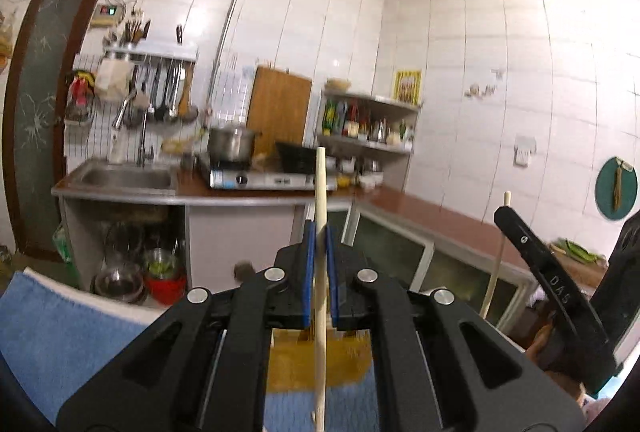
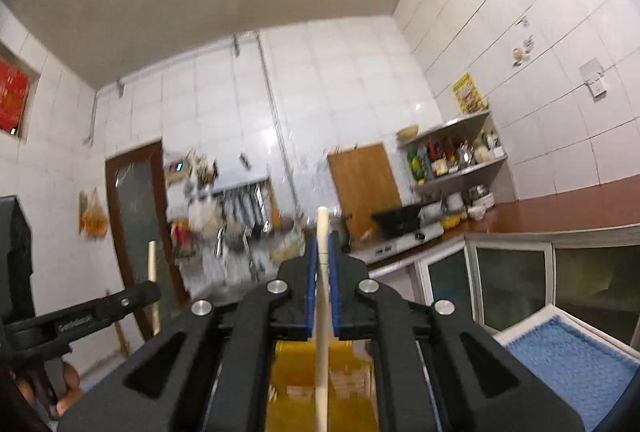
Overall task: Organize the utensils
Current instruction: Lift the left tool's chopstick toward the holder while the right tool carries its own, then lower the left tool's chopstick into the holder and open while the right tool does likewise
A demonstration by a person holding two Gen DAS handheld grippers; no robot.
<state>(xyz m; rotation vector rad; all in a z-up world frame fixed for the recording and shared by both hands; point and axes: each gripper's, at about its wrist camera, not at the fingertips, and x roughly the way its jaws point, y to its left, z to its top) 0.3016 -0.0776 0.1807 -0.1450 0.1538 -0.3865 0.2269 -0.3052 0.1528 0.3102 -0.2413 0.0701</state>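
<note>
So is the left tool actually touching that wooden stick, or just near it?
Touching. In the left wrist view the left tool has its blue pads pressed against both sides of the wooden chopstick, with no gap.

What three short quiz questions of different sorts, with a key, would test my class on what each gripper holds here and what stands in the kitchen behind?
1. True or false: the left gripper is shut on a chopstick.
2. What does the right gripper hold? A) a spoon B) a chopstick C) nothing
3. Fill in: on the stove stands a metal ____.

Key:
1. True; the stick passes upright between the blue pads.
2. B
3. pot
</note>
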